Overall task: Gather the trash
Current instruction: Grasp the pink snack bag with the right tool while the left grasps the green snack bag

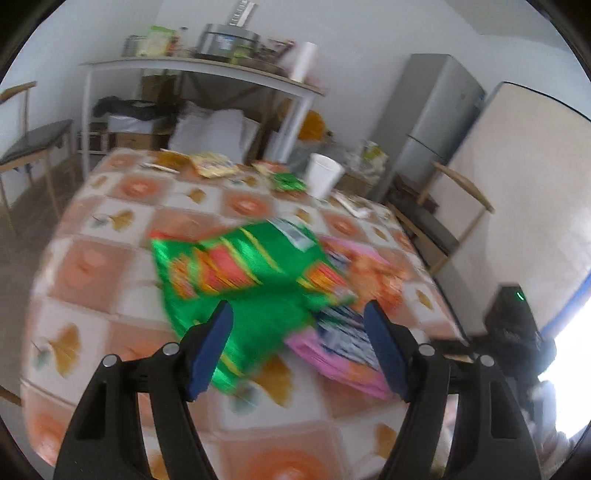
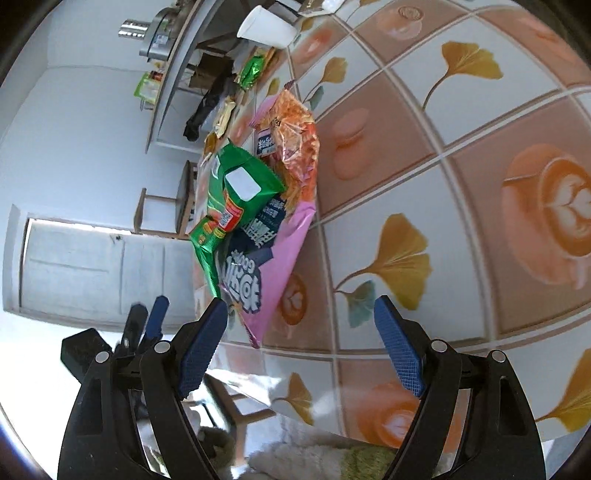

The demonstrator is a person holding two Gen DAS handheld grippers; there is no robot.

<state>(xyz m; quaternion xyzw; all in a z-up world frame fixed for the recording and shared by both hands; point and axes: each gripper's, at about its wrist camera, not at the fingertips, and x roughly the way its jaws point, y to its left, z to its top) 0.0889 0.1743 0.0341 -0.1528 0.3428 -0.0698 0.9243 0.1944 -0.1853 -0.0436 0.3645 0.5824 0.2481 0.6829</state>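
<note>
On the tablecloth lies a shiny green snack bag (image 1: 240,273) (image 2: 236,199), resting partly on a larger pink snack bag (image 1: 354,332) (image 2: 288,184). My left gripper (image 1: 299,317) hovers open just in front of both bags, with nothing pressed between its blue pads. In a view rolled on its side, my right gripper (image 2: 301,310) is open near the pink bag's lower corner and is empty. The left gripper's blue fingers (image 2: 155,317) show at the lower left of that view. Farther back are a white paper cup (image 1: 323,179) (image 2: 266,27), a small green wrapper (image 1: 288,181) (image 2: 253,72) and yellow wrappers (image 1: 214,164).
The table (image 1: 110,266) carries a checked cloth with leaf and coffee prints. Behind it stands a white shelf table (image 1: 199,68) with a cooker and jars. A grey fridge (image 1: 432,110) and a leaning board are at the right, with chairs (image 1: 33,144) on both sides. A white door (image 2: 92,266) is also in view.
</note>
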